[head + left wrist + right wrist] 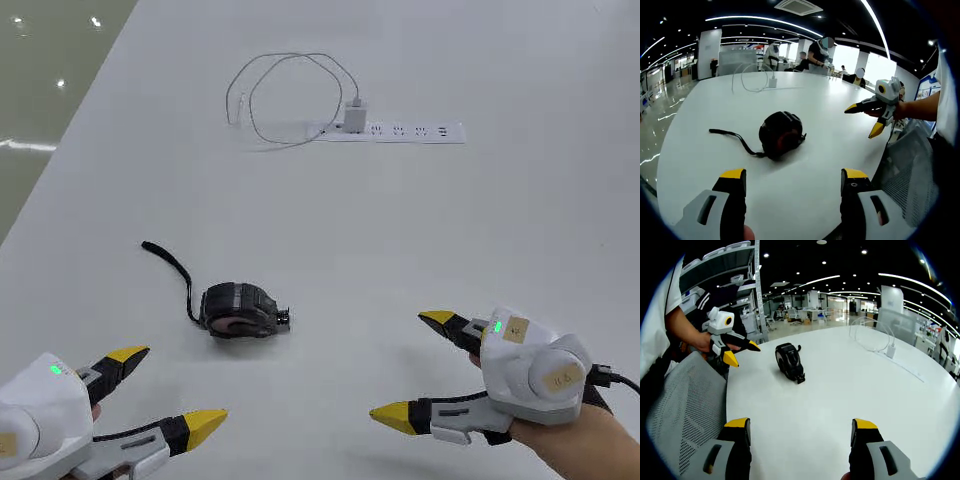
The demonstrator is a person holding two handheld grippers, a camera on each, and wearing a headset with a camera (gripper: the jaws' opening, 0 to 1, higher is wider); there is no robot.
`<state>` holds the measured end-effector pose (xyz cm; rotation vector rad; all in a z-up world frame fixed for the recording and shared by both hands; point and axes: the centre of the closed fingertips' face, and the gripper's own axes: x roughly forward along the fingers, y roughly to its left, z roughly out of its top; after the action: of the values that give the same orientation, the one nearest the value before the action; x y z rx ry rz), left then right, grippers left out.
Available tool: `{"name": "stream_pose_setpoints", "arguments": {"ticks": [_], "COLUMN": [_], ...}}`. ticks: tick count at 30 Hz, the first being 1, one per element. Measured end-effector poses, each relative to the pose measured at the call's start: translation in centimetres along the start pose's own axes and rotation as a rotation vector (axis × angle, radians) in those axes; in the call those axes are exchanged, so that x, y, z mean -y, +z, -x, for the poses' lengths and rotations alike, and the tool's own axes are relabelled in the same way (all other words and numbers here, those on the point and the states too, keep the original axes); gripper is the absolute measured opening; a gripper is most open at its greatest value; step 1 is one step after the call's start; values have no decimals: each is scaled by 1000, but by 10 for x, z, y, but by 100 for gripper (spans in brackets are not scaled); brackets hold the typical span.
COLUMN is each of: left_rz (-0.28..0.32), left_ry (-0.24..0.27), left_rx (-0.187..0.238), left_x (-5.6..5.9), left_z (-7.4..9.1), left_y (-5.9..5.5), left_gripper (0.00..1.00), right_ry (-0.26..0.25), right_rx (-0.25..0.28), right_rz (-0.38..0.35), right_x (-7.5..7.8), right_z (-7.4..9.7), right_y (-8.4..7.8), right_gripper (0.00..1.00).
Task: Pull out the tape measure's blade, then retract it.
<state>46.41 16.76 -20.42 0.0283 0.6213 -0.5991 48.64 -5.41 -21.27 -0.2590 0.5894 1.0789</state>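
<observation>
A wide open-plan hall with rows of ceiling lights and shelving (735, 270) lies behind a large white bench (420, 230) with a rounded edge. A grey mesh chair back (685, 400) stands at the near side of the bench, by the person.

The left hand-held gripper (168, 388) hovers over the near left part of the bench. Its yellow-tipped jaws are spread wide apart with nothing between them. The right hand-held gripper (412, 366) is held over the near right part, tilted inward, and its jaws are likewise parted and empty. Both point toward the middle of the bench, and neither touches anything.

A white power strip (400, 131) lies flat at the far side of the bench. A thin white cable (247, 103) loops loosely on the surface to its left. A white charger (356, 114) is plugged into the strip's left end.

The tape measure (240, 310) rests on the bench between the two grippers and a little beyond their tips, nearer the left one and apart from both. Its housing is dark, with a reddish round panel on the side facing the person. The blade's end hook (284, 318) sits right at the housing's mouth, on the side toward the right gripper. A black wrist strap (172, 262) trails from the other side of the housing, curving away along the surface to the far left.
</observation>
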Motion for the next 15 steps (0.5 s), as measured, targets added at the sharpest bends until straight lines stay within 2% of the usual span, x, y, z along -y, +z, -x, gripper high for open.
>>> {"name": "stream_pose_setpoints", "arguments": {"ticks": [15], "left_rz": [-19], "left_ry": [-16], "left_rx": [-5], "left_x": [8], "left_z": [7], "left_y": [0], "left_gripper": [80], "right_ry": [-42], "right_rx": [-8], "right_rz": [-36], "right_x": [-6], "right_z": [20], "right_y": [-18], "right_gripper": [88]}}
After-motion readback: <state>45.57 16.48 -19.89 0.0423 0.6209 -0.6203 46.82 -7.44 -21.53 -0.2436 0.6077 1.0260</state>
